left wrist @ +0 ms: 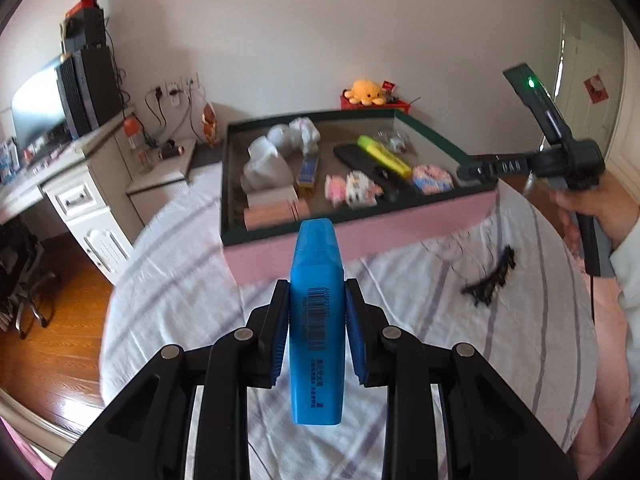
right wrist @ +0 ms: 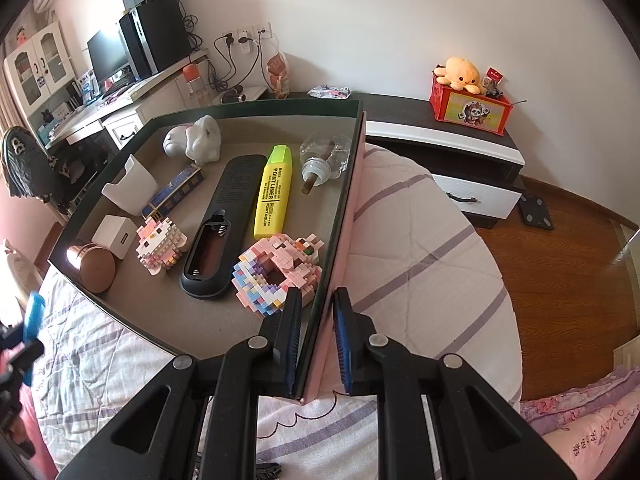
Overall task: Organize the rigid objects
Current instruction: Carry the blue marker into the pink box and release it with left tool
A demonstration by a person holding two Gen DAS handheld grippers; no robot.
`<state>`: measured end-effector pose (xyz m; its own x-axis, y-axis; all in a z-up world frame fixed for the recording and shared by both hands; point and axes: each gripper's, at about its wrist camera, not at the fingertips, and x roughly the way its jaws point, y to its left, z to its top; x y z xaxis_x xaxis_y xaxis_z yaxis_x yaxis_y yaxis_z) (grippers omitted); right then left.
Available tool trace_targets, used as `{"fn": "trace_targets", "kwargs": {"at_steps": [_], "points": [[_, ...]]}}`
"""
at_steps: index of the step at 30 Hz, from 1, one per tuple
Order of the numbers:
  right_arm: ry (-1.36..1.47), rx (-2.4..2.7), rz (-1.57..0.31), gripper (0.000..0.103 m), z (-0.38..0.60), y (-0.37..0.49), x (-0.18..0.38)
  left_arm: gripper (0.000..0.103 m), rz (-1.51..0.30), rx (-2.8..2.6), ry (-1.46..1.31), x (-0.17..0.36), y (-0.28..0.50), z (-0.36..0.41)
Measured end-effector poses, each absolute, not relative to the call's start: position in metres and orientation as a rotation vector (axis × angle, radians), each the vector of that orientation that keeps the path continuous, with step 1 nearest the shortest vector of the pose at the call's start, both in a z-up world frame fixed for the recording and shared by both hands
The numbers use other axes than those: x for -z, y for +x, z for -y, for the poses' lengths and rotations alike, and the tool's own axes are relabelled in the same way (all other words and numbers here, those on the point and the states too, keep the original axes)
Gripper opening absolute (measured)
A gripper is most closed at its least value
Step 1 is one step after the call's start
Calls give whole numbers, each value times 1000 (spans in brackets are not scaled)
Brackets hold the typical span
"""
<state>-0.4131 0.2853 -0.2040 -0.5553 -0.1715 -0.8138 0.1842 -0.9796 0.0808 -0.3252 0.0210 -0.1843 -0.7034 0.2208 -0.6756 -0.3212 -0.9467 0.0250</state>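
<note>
Over striped bedding (left wrist: 420, 280), left tongs (left wrist: 316, 312) level, clamping blue highlighter (left wrist: 318, 320).

blue highlighter (left wrist: 317, 320) with black barcode, yellow highlighter (right wrist: 273, 192), pink-walled box (left wrist: 360, 236) with dark green rim, white bedspread (right wrist: 420, 248) with purple stripes, black remote (right wrist: 224, 220)

Plain white wall (right wrist: 380, 20) behind, wood floor (right wrist: 560, 248) at right, a bed (right wrist: 420, 232) under a striped white quilt, white desk (left wrist: 80, 184) with monitor (left wrist: 36, 108) at left, dark-topped low cabinet (right wrist: 460, 136) along wall, daylight throughout.
</note>
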Motion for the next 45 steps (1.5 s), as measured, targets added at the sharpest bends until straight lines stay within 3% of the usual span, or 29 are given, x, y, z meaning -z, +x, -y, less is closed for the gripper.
{"fn": "trace_targets", "kwargs": {"at_steps": [10, 20, 40, 42, 45], "points": [[1370, 2627, -28, 16, -281, -413, 204, 27, -265, -2634, -952, 151, -389, -48], [1366, 2632, 12, 16, -283, -413, 205, 27, -272, -2555, -1056, 174, -461, -77], [1387, 2640, -3, 16, -279, -413, 205, 27, -316, -2554, -1157, 206, -476, -78], [1390, 2640, -5, 16, -278, -413, 205, 30, -312, -2567, -1153, 203, -473, -75], [1393, 2639, 4, 16, -279, -412, 204, 55, -309, -2583, -1145, 198, -468, -67]]}}
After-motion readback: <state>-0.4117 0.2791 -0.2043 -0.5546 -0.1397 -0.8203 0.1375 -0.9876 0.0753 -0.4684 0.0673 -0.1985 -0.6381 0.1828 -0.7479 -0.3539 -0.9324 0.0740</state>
